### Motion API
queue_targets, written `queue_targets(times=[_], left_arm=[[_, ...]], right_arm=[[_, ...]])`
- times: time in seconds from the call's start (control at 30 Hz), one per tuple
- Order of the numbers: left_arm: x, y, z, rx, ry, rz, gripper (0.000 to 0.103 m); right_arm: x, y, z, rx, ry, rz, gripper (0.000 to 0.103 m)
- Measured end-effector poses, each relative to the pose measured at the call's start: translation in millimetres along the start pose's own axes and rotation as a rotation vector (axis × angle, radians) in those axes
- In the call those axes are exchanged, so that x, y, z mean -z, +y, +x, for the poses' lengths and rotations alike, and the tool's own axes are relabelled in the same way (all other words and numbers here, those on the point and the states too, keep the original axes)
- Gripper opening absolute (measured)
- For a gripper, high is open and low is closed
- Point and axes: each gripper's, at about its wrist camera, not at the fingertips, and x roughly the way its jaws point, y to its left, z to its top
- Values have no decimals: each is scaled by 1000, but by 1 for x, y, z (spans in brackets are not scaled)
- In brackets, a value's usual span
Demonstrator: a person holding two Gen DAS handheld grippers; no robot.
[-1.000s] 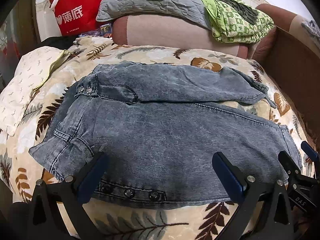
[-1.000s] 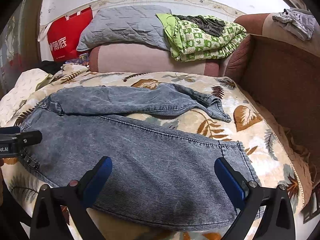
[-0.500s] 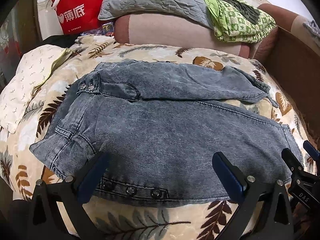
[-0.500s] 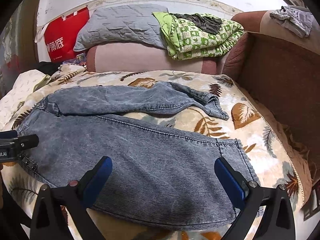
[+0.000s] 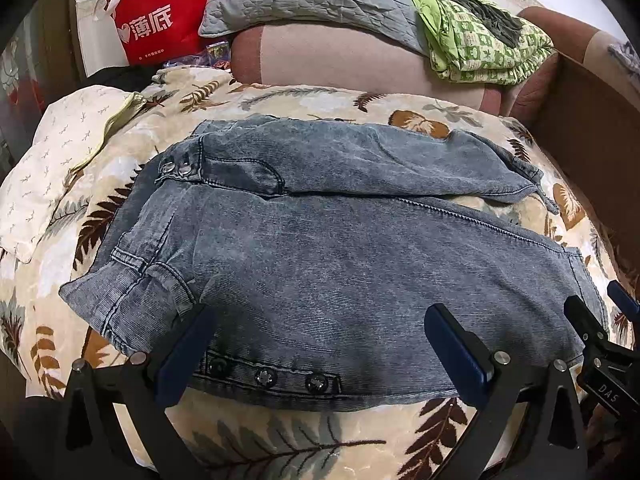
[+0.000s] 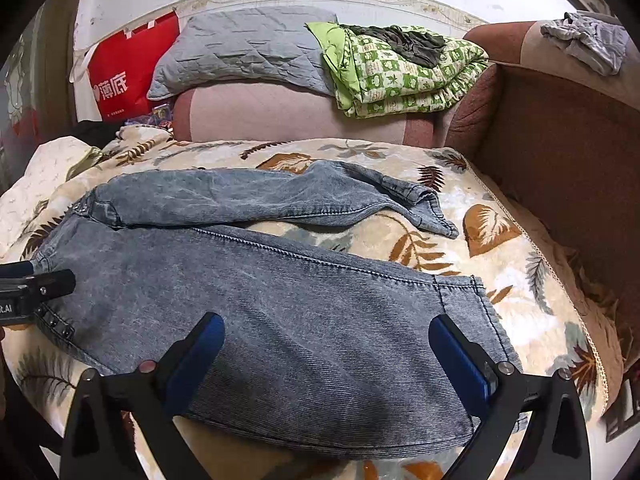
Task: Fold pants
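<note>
Grey-blue denim pants (image 5: 328, 256) lie spread on a leaf-patterned blanket (image 5: 280, 440), waist to the left, both legs running right, the far leg apart from the near one. My left gripper (image 5: 320, 344) is open over the near waistband with its snap buttons (image 5: 266, 378). My right gripper (image 6: 326, 354) is open over the near leg (image 6: 320, 320), close to its cuff (image 6: 476, 304). Each gripper shows at the edge of the other's view: the right one (image 5: 608, 344), the left one (image 6: 36, 288).
A sofa back (image 6: 280, 112) carries a grey pillow (image 6: 244, 52) and a green folded quilt (image 6: 400, 72). A red bag (image 6: 128, 76) stands at the back left. A brown armrest (image 6: 560, 140) bounds the right side. A white pillow (image 5: 60, 152) lies left.
Both grippers have drawn back slightly toward me and a little lower; the pants have not moved.
</note>
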Motion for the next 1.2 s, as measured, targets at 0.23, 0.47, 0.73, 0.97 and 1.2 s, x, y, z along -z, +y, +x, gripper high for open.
queue_targets(times=[0.23, 0.47, 0.73, 0.97, 1.2], left_arm=[[1, 1, 1, 1, 0, -1, 103], [1, 4, 0, 0, 4, -2, 103], [2, 7, -2, 2, 4, -14, 103], [4, 12, -4, -6, 5, -25, 103], [12, 40, -6, 30, 35, -105, 103]], right_arm=[[0, 1, 1, 3, 3, -3, 103], [1, 1, 2, 5, 3, -5, 103], [2, 3, 3, 8, 11, -9, 103], [2, 1, 2, 8, 8, 0, 103], [4, -5, 1, -13, 18, 23, 103]])
